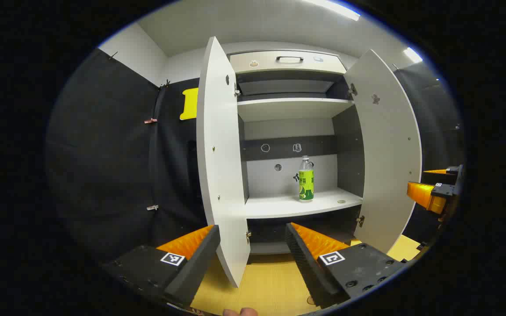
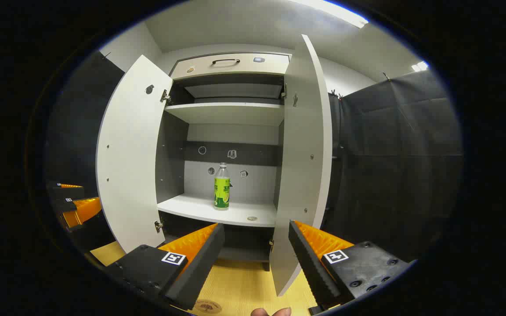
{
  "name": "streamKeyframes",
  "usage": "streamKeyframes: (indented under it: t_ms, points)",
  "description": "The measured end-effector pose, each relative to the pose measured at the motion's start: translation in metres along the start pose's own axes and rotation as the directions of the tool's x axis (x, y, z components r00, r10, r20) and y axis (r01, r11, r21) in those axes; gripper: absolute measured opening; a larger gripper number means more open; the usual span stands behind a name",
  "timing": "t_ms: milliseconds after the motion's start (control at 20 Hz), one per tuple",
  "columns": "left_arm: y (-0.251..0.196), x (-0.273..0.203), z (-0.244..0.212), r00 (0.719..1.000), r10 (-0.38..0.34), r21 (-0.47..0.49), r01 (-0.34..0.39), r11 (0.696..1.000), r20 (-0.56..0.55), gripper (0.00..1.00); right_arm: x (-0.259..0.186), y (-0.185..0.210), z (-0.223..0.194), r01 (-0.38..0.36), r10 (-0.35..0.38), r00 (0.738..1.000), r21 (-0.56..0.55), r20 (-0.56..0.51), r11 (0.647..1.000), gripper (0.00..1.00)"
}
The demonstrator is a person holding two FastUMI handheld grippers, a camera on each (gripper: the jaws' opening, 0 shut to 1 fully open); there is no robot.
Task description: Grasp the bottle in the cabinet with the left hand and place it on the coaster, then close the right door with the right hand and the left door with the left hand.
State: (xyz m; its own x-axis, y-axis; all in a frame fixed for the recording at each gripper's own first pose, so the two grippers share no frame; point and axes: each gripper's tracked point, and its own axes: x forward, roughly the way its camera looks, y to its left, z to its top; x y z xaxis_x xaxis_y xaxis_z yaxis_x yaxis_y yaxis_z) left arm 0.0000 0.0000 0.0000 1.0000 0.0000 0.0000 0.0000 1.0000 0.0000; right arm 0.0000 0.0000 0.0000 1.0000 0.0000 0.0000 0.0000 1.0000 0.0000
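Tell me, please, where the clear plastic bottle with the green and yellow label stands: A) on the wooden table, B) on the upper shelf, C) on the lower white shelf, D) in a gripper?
C: the bottle stands upright on the lower white shelf, between both open doors.

The white cabinet shelf point(image 1: 279, 206) carries an upright green-labelled bottle point(image 1: 306, 180) (far, towards the right). A small round disc point(image 1: 341, 202) lies nearer its right front edge.
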Motion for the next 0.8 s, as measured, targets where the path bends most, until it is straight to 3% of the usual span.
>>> streamKeyframes:
  t_ms: [800]
  points:
    - [-0.0019, -0.0017, -0.0017, 1.000, 0.004, 0.006, -0.004, 1.000, -0.010, 0.95, -0.0004, -0.0035, -0.0018, 0.001, -0.001, 1.000, -0.009, -0.002, 1.000, 0.98]
